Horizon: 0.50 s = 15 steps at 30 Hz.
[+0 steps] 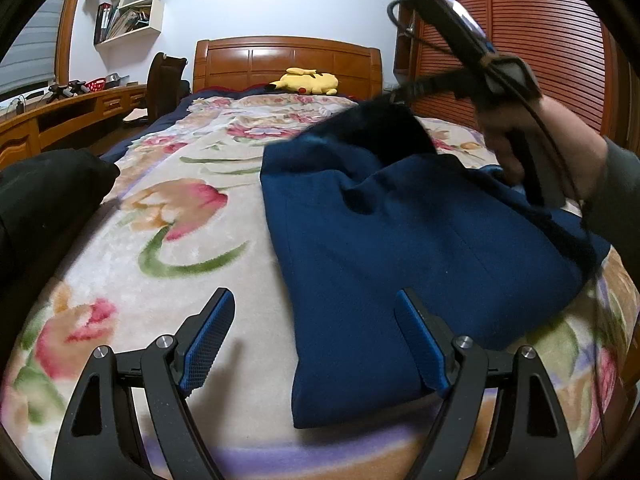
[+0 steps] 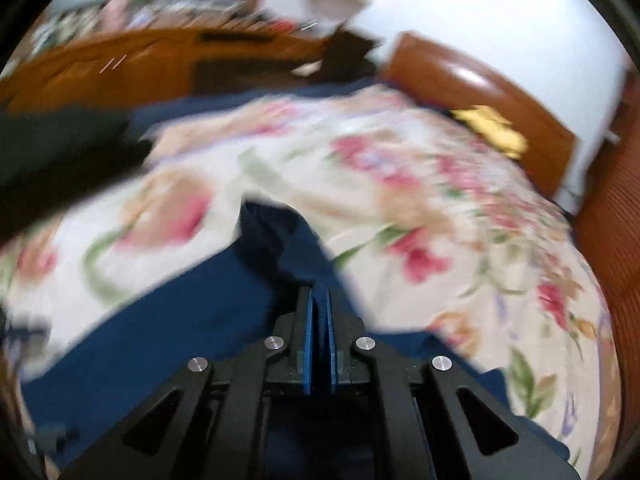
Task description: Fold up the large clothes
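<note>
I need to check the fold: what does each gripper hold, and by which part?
The right gripper pinches a raised fold near the far edge of the blue garment. The left gripper, jaws wide, holds nothing.

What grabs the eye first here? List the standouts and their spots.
A dark blue garment lies partly folded on a floral blanket, its far end lifted by the right gripper, shut on the cloth. The left gripper hangs open over the near hem. A yellow plush toy sits by the wooden headboard.

Home bedroom: bed w/ floral blanket (image 1: 192, 216), wood headboard (image 1: 288, 60), wall shelves (image 1: 128, 8).
</note>
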{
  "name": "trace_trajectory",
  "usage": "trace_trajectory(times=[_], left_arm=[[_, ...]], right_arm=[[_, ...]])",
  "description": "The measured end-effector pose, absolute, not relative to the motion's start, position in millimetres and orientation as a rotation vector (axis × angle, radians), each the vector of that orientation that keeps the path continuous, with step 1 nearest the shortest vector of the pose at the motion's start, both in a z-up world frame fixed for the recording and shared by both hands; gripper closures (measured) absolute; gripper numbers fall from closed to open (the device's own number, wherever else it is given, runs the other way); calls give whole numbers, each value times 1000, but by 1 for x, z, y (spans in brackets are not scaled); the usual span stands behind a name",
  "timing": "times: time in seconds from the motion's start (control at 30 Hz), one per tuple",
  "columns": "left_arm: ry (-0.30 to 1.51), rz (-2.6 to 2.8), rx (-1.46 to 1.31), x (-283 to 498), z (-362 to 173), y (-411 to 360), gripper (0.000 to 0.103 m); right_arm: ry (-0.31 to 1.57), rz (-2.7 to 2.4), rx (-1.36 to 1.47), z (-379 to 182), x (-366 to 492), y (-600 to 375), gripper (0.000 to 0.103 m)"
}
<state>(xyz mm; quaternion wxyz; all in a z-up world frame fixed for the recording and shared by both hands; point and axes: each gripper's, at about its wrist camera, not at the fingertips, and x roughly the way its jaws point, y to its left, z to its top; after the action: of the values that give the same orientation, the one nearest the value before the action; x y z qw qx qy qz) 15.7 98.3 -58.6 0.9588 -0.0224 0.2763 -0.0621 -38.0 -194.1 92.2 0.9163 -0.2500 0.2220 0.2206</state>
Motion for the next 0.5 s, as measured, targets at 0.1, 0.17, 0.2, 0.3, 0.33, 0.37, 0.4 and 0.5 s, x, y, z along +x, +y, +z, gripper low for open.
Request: trace_trajectory(times=[0.1,0.17,0.2,0.3,0.33,0.37,0.4,0.5], left_arm=[[559,-123,-43,16,-59,98,20],[558,-123,-43,16,-59,98,20],[558,-123,-44,16,-59,98,20],[558,-122,-42,16,-59,98,20],[558,-121,-41,16,-59,97,20],[559,-121,-40,16,-59,97,20],[559,-122,-42,16,-59,98,20],[562,-122,-43,16,-59,98,20]], right_arm=[[399,348,-454,113,-23,-212,90],[452,380,-435,115,-18,-223,56],[472,408,-419,114,-20,-231,41],[487,442,-432,107,-35,-253,41],[504,455,-438,101,-39,-262,41],[529,470,-444,94,-43,-269,41],[559,480,-456,86,-47,-276,41],[624,501,-468,66,-60,-301,41]])
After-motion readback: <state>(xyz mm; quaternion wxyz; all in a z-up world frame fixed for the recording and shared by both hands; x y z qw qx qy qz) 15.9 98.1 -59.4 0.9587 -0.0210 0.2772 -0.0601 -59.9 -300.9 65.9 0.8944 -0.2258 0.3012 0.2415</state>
